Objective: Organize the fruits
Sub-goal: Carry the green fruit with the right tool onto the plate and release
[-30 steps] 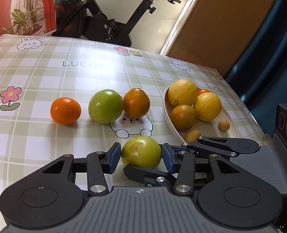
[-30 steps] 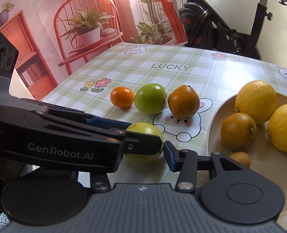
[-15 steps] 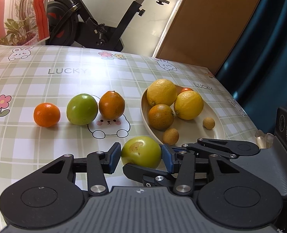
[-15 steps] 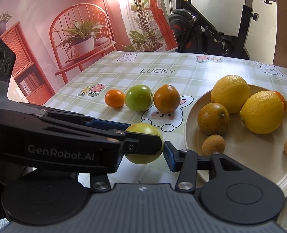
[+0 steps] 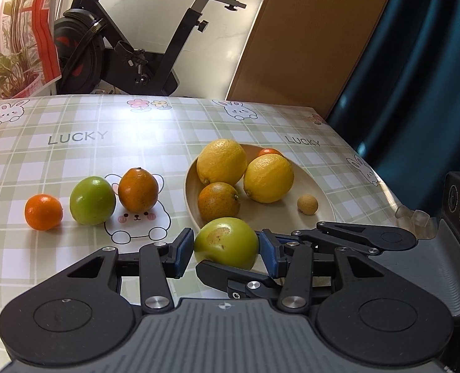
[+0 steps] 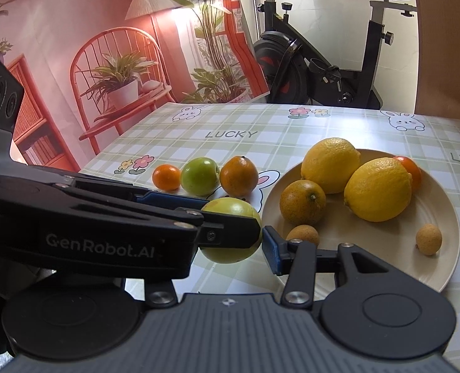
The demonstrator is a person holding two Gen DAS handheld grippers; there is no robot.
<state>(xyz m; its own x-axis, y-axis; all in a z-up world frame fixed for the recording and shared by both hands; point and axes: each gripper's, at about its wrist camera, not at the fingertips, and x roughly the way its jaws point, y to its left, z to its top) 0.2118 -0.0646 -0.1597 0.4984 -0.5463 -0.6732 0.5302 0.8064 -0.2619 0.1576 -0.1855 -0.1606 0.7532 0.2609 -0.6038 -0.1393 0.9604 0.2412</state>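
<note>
Black exercise bike [image 5: 143, 46] behind checked tablecloth [image 5: 74, 143]; printed backdrop [image 6: 90, 62] with red chair, plants; teal curtain [image 5: 416, 77].

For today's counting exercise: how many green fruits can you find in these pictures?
2. One green fruit lies on the tablecloth between two orange ones; the other green fruit is held between gripper fingers. The plate's lemons might hide more.

Both hand-held grippers, the left hand-held gripper [image 5: 227, 248] and the right hand-held gripper [image 6: 234, 233], clamped together on the scarred green fruit [image 5: 227, 242], have carried it up off the surface [image 5: 74, 155] and toward three o'clock, so it now hangs at the near rim of the plate [image 5: 323, 192].
</note>
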